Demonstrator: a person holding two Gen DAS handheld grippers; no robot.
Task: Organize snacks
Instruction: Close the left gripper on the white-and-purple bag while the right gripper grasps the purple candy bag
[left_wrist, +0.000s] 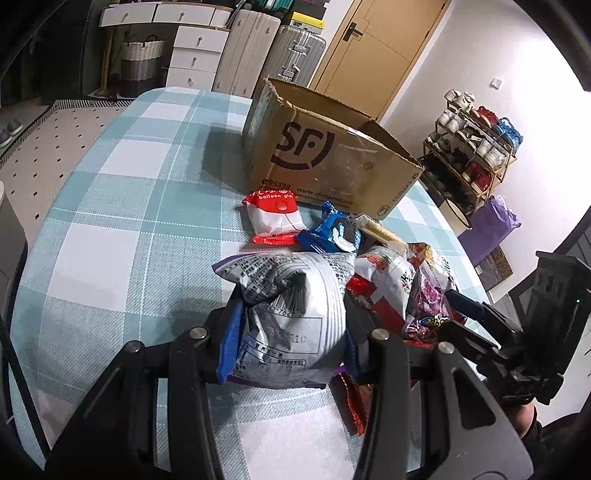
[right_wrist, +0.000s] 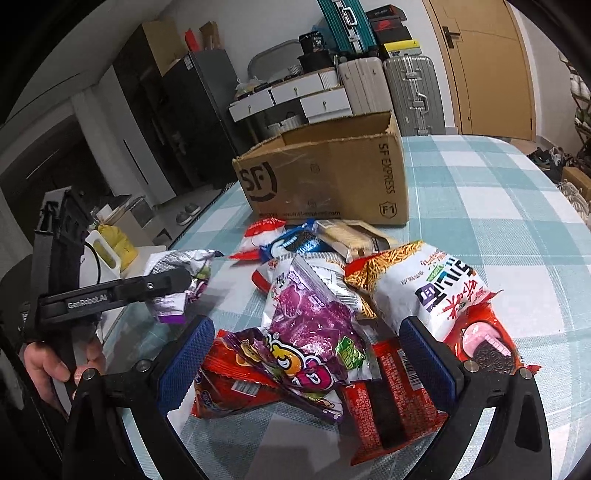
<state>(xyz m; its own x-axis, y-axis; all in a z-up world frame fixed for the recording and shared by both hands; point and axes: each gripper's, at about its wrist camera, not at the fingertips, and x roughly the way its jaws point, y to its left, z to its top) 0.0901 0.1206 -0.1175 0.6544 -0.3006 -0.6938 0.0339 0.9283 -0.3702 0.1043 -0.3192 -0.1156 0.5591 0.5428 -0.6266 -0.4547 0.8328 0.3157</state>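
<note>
My left gripper (left_wrist: 290, 332) is shut on a silver and purple snack bag (left_wrist: 291, 295), its blue pads pressing both sides of the bag just above the table. In the right wrist view the same bag (right_wrist: 184, 266) hangs from the left gripper (right_wrist: 173, 280). A pile of snacks lies in front of the open SF cardboard box (left_wrist: 332, 162) (right_wrist: 325, 173). My right gripper (right_wrist: 306, 358) stands open over the pile, with a purple bag (right_wrist: 314, 317) and a red packet (right_wrist: 391, 398) between its fingers. A white and red noodle snack bag (right_wrist: 424, 280) lies just outside its right finger.
A red and white packet (left_wrist: 275, 218), a blue Oreo packet (left_wrist: 332, 232) and a cracker pack (left_wrist: 380, 230) lie near the box. The checked tablecloth (left_wrist: 129, 221) is bare on the left. Suitcases (right_wrist: 413, 92), drawers and a shoe rack (left_wrist: 472, 155) stand beyond the table. A hand (right_wrist: 48, 365) holds the left gripper.
</note>
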